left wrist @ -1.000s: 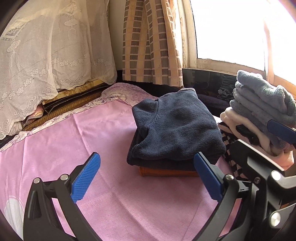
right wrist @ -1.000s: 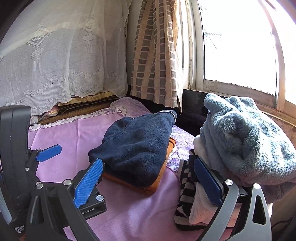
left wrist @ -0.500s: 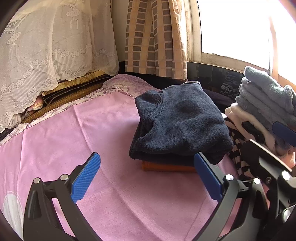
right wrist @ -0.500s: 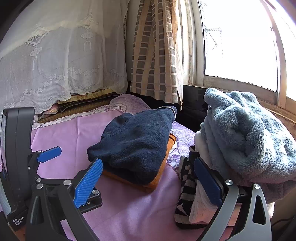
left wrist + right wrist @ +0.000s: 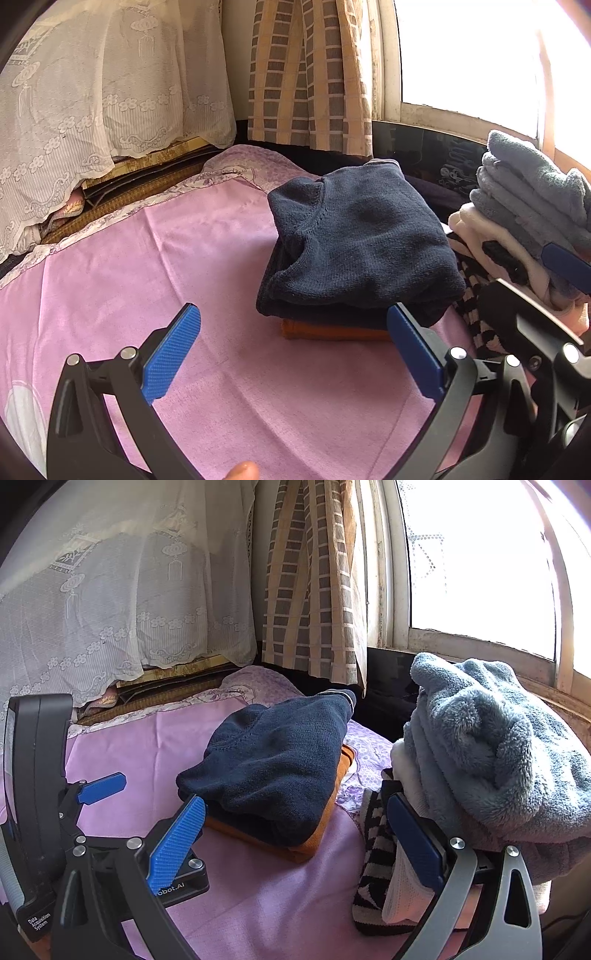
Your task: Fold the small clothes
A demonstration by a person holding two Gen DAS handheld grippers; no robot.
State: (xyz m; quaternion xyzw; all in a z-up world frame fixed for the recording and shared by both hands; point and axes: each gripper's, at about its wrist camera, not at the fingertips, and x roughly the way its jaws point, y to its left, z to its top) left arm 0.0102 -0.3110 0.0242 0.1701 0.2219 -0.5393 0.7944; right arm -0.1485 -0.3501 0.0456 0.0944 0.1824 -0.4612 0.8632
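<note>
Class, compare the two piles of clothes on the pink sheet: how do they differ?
The navy pile is low and flat; the grey fleece pile stands taller and bulges. The navy sweater is a fine knit over an orange garment; the fleece is fluffy, over cream and striped pieces. Both rest on the pink sheet, neither gripped.
</note>
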